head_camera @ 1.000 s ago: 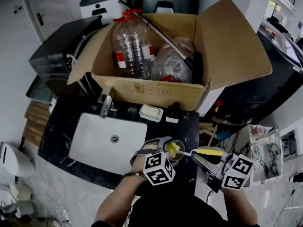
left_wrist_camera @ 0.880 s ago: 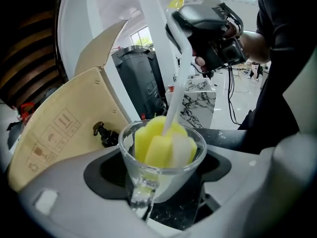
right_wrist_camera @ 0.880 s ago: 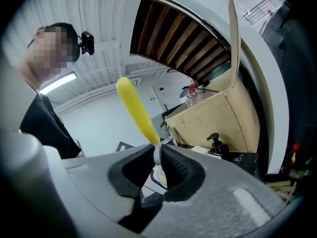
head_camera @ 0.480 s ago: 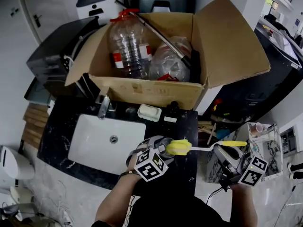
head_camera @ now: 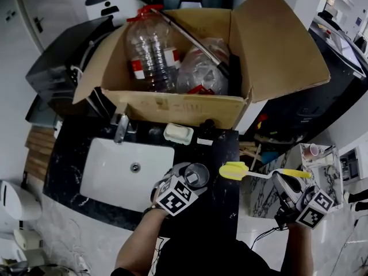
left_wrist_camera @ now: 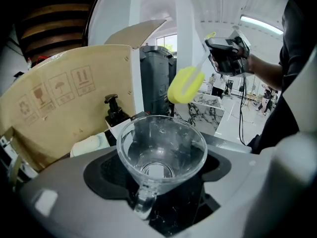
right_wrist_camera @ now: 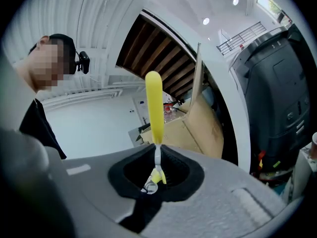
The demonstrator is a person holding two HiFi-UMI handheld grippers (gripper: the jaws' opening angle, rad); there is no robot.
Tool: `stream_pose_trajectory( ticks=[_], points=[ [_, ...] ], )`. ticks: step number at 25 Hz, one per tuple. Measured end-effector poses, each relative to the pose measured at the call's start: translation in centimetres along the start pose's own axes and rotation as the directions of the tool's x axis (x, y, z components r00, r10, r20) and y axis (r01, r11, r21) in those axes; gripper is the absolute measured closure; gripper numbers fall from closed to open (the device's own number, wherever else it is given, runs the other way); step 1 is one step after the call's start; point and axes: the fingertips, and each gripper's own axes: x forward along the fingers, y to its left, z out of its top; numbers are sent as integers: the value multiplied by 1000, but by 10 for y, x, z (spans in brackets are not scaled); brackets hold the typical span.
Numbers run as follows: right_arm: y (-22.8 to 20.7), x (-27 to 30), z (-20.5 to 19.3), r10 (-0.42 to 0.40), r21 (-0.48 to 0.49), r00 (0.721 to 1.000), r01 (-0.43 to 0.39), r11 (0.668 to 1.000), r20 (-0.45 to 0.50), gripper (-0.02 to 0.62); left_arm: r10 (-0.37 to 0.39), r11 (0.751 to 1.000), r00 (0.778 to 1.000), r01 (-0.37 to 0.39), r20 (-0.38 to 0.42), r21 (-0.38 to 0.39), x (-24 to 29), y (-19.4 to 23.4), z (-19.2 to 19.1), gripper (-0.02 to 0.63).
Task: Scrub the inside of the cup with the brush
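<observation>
The brush (head_camera: 233,170) has come out of the cup (head_camera: 196,175). 1 second ago its yellow head sat in the cup's mouth; now it hangs off to the right, clear of the rim, with dark worktop (head_camera: 225,148) showing between the 2. I judge this a pause in the scrubbing or its end; the glass gives no sign which.

The left tool (head_camera: 185,180) is clamped on the cup's sides, holding it mouth-up over the worktop just right of the sink (head_camera: 123,174), the forearm reaching up from below. The right tool (head_camera: 286,184) is closed on the brush's thin handle and has drawn out past the worktop's right edge, the brush lying roughly level and pointing back at the cup.
</observation>
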Motion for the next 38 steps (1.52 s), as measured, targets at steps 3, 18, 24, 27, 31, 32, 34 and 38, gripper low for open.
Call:
stream_pose_trajectory(
  ticks=[3,18,24,27,31,32,34,38],
  points=[
    [-3,0,-8,-40,18,999,40,999,-22,557,19,999,1000,-18,15,-44,5,8,-5,189],
    [4,5,-42,-97,133,993,104,986,-61,557,41,993,997,-33,68,-113,29,20,-20,186],
    [4,1,-47,-106,66,994,108,992,-37,557,14,994,999,-9,47,-111,28,19,-24,186],
    [15,6,-45,-130,88,991,133,987,-36,557,18,997,999,-16,35,-77,25,21,-21,184],
    [26,9,-46,-157,68,987,158,985,-21,557,1,1000,999,1,48,-31,21,21,-16,183],
    [27,7,-48,-162,47,987,162,986,-17,557,-5,1000,999,6,53,-22,19,22,-15,181],
    [30,2,-51,-172,2,985,172,985,-11,557,-14,1000,998,15,68,-18,14,22,-11,175],
    [46,-1,-45,-187,22,982,187,982,10,557,-8,1000,993,9,115,-6,-3,22,-1,178]
  ],
)
